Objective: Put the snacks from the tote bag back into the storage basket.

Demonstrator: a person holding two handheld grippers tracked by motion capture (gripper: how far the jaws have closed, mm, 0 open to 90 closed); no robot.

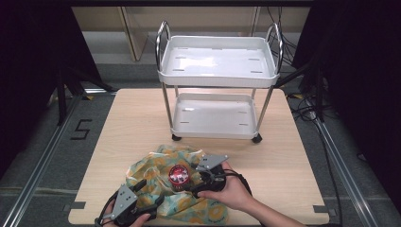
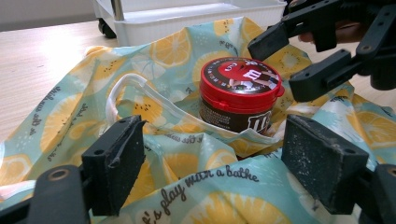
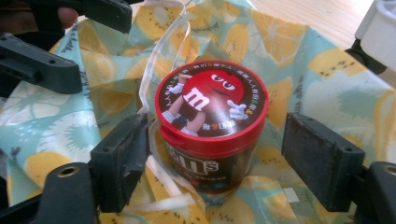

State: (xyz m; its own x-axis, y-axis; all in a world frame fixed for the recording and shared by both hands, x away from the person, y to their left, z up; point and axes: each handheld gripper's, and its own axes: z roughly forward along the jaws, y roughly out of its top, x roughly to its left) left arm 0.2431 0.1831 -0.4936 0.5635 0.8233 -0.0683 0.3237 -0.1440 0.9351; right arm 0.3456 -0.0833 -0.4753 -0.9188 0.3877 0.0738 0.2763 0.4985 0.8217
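Candy tub (image 1: 179, 178) with red lid stands upright on lemon-print bag (image 1: 156, 170), near edge of table (image 1: 279, 142) | right tool (image 1: 201, 182) jaws apart either side of tub, not gripping | left tool (image 1: 144, 196) jaws apart over bag | white cart (image 1: 217, 71) behind

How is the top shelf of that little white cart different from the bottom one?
The top shelf looks wider in the high view and sits raised on metal posts; the bottom shelf sits low, just above the wheels. The top shelf has looped chrome handles at each end; the bottom shelf has none. Both are white, rimmed trays with nothing on them.
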